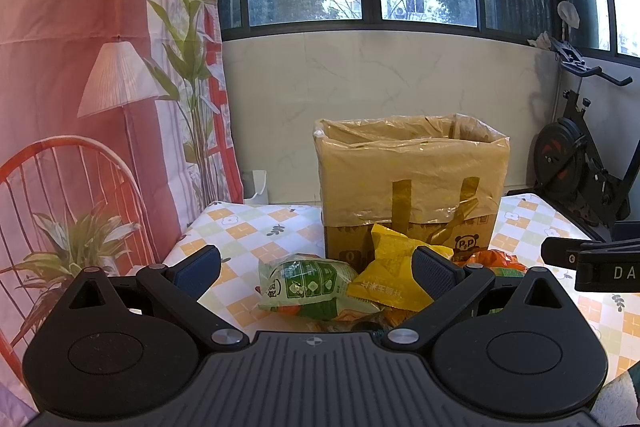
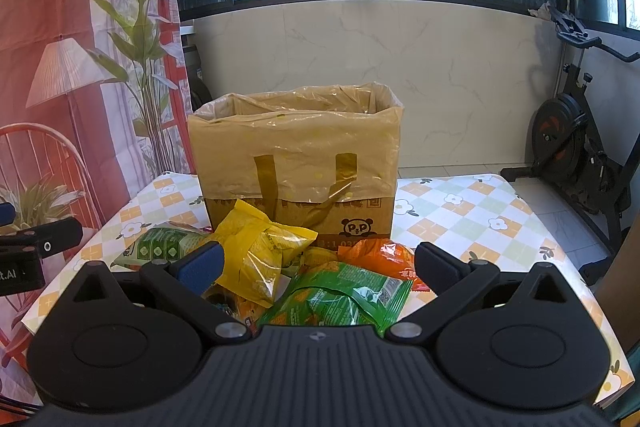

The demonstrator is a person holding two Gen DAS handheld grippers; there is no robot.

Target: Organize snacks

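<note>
Left wrist view showed the left gripper (image 1: 316, 267) with jaws spread wide, holding nothing, hovering over a pale green packet (image 1: 308, 283) and a yellow packet (image 1: 388, 275). Both lay on the checked table (image 1: 240, 227), just in front of the box (image 1: 412, 179) lined with a yellow bag. Right wrist view showed the right gripper (image 2: 320, 267) likewise wide open and empty above a green packet (image 2: 340, 303), with an orange packet (image 2: 380, 259) beyond it near the box's base.
</note>
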